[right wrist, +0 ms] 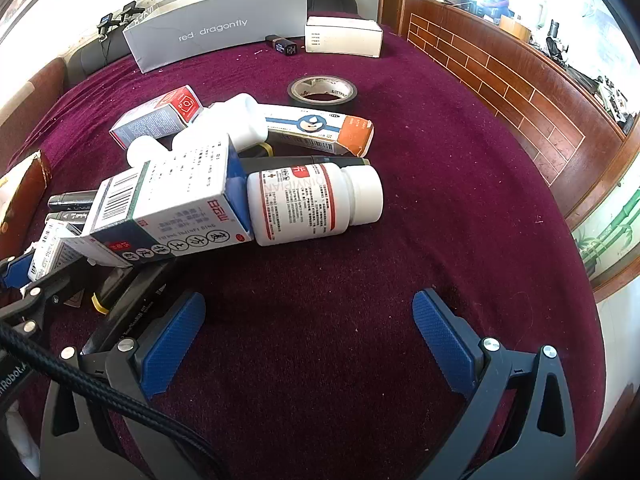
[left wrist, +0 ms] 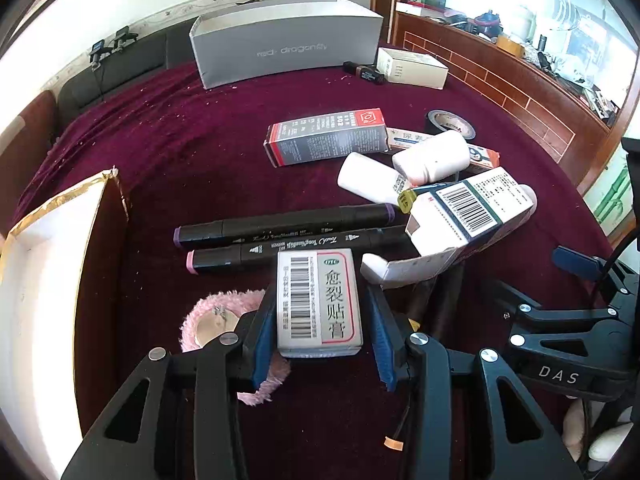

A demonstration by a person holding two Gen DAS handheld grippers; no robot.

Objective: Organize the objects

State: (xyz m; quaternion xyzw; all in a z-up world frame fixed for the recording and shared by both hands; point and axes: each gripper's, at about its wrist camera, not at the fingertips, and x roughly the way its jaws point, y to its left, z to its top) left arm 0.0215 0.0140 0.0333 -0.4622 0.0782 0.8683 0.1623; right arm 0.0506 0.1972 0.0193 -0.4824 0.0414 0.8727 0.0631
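Observation:
My left gripper is shut on a small grey plaster box with a barcode, held just above the maroon cloth. The box also shows at the left edge of the right wrist view. Behind it lie two black markers, a white and blue medicine box, white bottles and a red and grey carton. My right gripper is open and empty over bare cloth, in front of a white pill bottle and the medicine box.
A grey shoebox stands at the back, a white box beside it. A gold-edged white box is at the left. A tape roll and a pink fluffy item lie on the table. A wooden barrier runs along the right.

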